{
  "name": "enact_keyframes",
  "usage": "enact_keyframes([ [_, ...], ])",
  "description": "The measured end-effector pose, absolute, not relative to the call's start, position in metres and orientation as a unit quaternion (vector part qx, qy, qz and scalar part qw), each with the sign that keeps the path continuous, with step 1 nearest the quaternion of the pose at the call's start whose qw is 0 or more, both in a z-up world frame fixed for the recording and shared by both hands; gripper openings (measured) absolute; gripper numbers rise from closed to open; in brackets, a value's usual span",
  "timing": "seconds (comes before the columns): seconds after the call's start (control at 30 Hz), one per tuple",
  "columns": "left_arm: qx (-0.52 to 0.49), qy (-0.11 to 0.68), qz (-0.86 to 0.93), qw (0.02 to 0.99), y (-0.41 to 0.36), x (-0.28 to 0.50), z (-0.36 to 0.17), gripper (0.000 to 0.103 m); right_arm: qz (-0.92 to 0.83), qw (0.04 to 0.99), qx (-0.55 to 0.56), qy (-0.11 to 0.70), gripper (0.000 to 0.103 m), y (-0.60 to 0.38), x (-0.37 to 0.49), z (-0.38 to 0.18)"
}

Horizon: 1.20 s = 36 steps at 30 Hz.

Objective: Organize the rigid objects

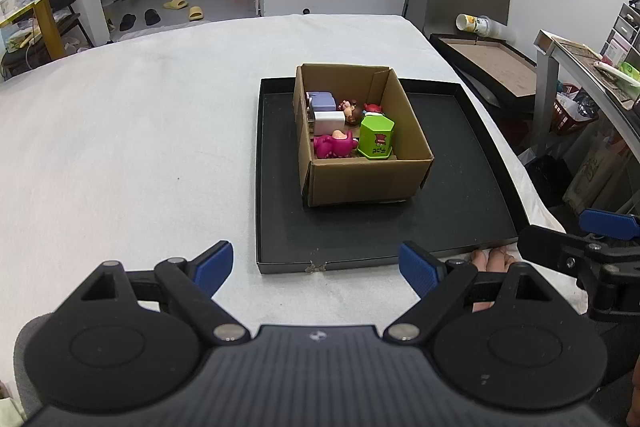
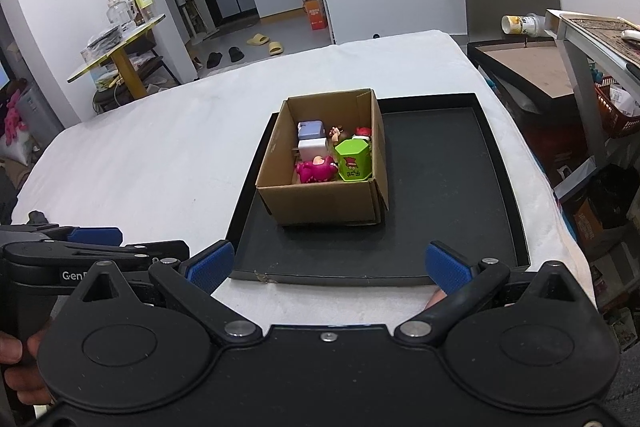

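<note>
The box [image 1: 362, 143] sits mid-frame on the left half of the black tray [image 1: 460, 187], holding a green tub [image 1: 375, 138], a pink toy [image 1: 334, 145] and two pale blocks [image 1: 325, 111]. Both claws, left [image 1: 318, 267] and right [image 2: 330, 263], hang spread wide and empty at the bottom edge, short of the tray. A reach in could snag the box wall and drag it. The small figures behind the tub are hard to make out.

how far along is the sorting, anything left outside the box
Looks close to done: the green hexagonal container, pink toy and two pale blocks sit inside the cardboard box on the black tray. Nothing is in hand: left claw and right claw are open. No loose items show outside the box.
</note>
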<state>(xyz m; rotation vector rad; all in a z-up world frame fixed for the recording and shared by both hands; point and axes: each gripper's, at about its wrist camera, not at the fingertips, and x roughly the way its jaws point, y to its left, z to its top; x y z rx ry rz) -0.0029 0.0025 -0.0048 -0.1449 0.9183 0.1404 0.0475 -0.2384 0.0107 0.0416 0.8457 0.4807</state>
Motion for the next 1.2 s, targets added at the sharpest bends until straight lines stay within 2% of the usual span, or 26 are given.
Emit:
enact_keyframes([
  [1.2,-0.071,0.451,0.072,0.887,0.0038,-0.0049,-0.0078,0.089,0.236,0.883,0.018,0.405,0.103,-0.2367,0.0466,0.0127],
])
